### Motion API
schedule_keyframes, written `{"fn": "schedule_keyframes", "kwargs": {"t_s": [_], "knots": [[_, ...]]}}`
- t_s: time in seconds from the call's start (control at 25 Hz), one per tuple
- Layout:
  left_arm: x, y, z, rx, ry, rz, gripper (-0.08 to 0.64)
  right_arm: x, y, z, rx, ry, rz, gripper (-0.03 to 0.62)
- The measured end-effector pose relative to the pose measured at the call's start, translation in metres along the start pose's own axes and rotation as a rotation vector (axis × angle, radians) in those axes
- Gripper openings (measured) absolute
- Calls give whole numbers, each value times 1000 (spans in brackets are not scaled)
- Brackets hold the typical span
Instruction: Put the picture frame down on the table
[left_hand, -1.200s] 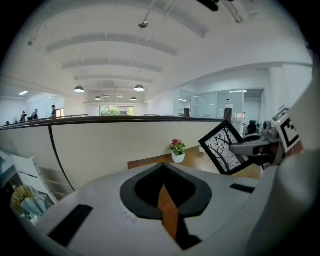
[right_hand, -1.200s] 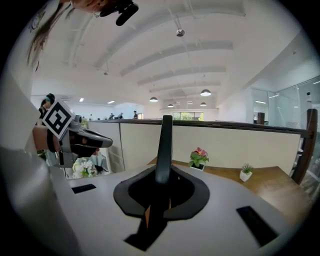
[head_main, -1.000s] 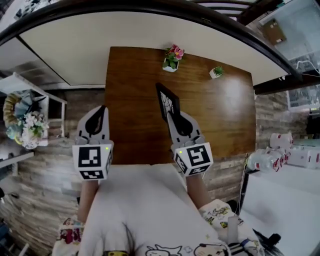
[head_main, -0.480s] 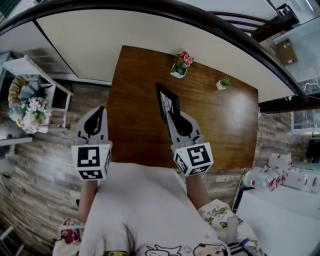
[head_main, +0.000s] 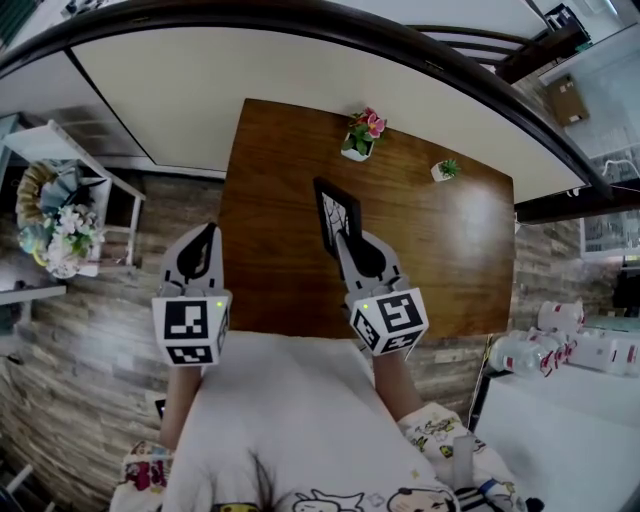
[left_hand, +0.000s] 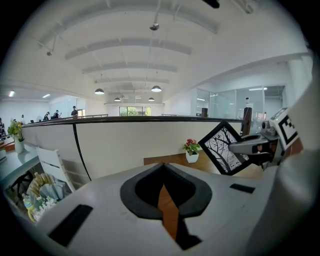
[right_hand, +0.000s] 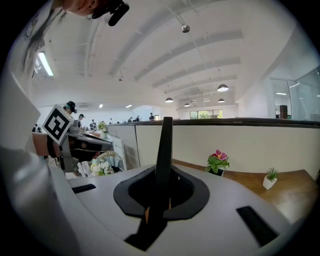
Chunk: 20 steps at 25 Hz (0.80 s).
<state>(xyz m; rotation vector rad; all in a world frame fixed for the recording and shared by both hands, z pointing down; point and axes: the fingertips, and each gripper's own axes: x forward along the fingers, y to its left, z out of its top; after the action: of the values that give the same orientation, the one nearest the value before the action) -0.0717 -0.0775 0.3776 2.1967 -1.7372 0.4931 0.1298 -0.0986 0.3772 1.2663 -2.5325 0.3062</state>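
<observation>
The right tongs (head_main: 346, 240) are closed on one picture frame (head_main: 335, 212), pinching it at its near lower edge. In the right gripper view the frame shows edge-on, as a single dark bar rising between the two jaws. The left gripper view shows its face: a black border around a black-and-white picture of bare branches. There it is tipped so that one corner points down. The frame is held up over the near middle part of the surface (head_main: 440, 250) and does not lie on it.

The left tongs (head_main: 208, 232) are drawn narrow, with nothing between them; only a thin slit of brown wood shows through in their own view. They hang to the left of the frame, well apart from it, just off the left edge of the surface. Each of the two tongs carries one marker cube, the left cube (head_main: 190, 328) and the right cube (head_main: 390, 320), two in all.

The surface is one brown wooden top. Two small potted plants stand along its far edge: one with pink flowers (head_main: 362, 133) in a white pot, and one plain green plant (head_main: 443, 170) further right. The two pots are apart from each other and from the frame.

On the floor at the far left, one bunch of pale flowers (head_main: 55, 225) sits beside a white rack (head_main: 95, 165).
</observation>
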Motion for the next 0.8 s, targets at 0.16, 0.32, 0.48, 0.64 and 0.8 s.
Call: {"fn": "schedule_keyframes", "kwargs": {"t_s": [0.16, 0.32, 0.48, 0.64, 0.8], "knots": [[5, 5, 1, 5, -3, -18, 3, 4, 2, 3, 8, -3, -21, 23], [8, 9, 2, 7, -2, -34, 3, 7, 4, 3, 18, -2, -32, 23], [10, 13, -2, 8, 7, -46, 3, 13, 7, 1, 29, 7, -35, 23], [12, 15, -8, 4, 20, -61, 3, 15, 11, -3, 46, 22, -33, 23], [12, 16, -15, 1, 33, -72, 3, 18, 17, -10, 75, 35, -21, 23]]}}
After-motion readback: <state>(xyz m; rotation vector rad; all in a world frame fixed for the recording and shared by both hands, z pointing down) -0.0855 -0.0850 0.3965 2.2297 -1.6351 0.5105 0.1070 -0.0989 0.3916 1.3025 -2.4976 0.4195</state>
